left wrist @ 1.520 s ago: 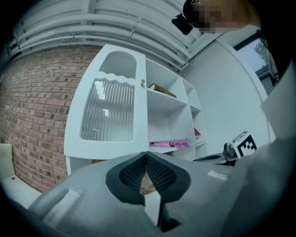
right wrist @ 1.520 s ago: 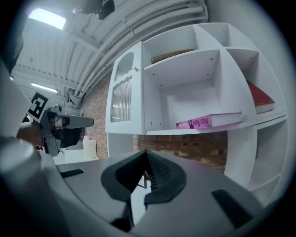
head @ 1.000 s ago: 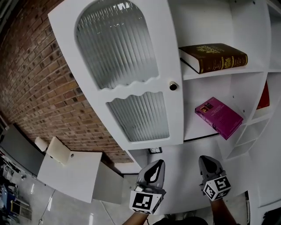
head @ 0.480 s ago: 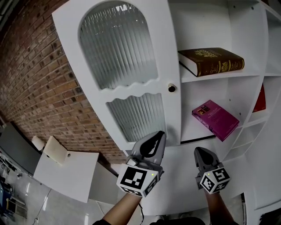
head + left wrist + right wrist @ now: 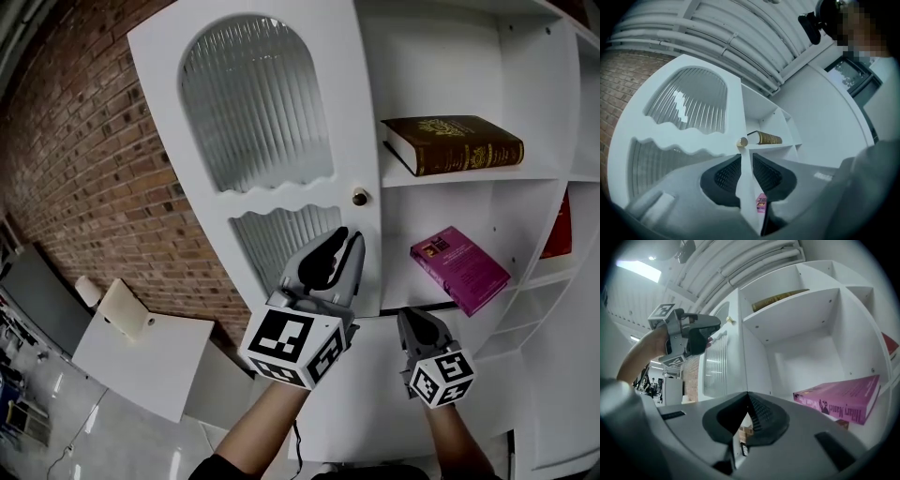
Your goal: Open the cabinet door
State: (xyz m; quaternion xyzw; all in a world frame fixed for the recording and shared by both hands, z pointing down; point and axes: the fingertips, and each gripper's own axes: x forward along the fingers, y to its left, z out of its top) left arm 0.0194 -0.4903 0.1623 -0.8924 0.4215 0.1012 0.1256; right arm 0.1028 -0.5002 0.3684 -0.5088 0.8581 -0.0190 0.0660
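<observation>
The white cabinet door with ribbed glass panes stands swung out to the left of the shelves. Its small brass knob sits on the door's right edge. My left gripper is raised just below the knob, and its jaws are opening with nothing pressed between them; the door's edge shows through the gap. In the left gripper view the left gripper points up at the knob. My right gripper hangs lower right, shut and empty. The right gripper faces the shelves and sees the left gripper beside the door.
A brown book lies on the upper shelf, a magenta book on the shelf below, and a red book at far right. A brick wall runs along the left. A white table stands below left.
My left gripper has risen from low in the picture to just under the knob, and its jaws have parted. The right gripper has risen a little.
</observation>
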